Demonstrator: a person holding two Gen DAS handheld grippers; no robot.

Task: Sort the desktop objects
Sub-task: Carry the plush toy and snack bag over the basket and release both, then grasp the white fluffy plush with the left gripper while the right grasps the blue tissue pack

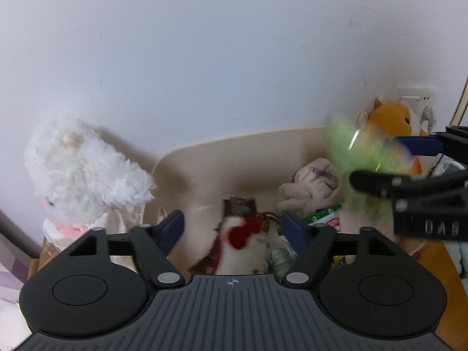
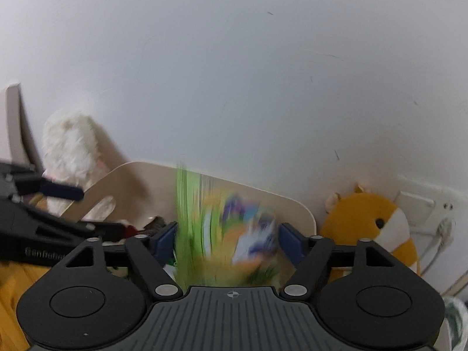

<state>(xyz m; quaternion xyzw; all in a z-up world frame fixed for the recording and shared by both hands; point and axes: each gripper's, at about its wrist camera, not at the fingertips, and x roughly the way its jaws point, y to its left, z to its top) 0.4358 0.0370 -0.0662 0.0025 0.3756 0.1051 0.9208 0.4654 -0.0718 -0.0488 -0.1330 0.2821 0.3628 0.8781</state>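
The right gripper (image 2: 228, 241) has its blue-padded fingers set wide around a green packet (image 2: 225, 234), a bag smeared by motion blur into green, purple and orange streaks. The packet fills the gap between the pads, but whether they actually press on it cannot be told. In the left wrist view the same packet (image 1: 362, 158) shows as a green blur at the tips of that gripper, up and to the right of the left gripper.

The left gripper (image 1: 234, 229) is spread wide with nothing between its pads. It hangs over a beige bin (image 1: 204, 158). Just ahead of its fingers, inside the bin, lie a small plush with a red patch (image 1: 242, 239), a crumpled beige cloth toy (image 1: 310, 190) and a green-and-white wrapper (image 1: 324, 216) (its print is too small to read).

A white fluffy plush (image 1: 84, 175) stands to the left of the bin. An orange plush (image 2: 371, 228) sits to the right of the right gripper, against the wall.
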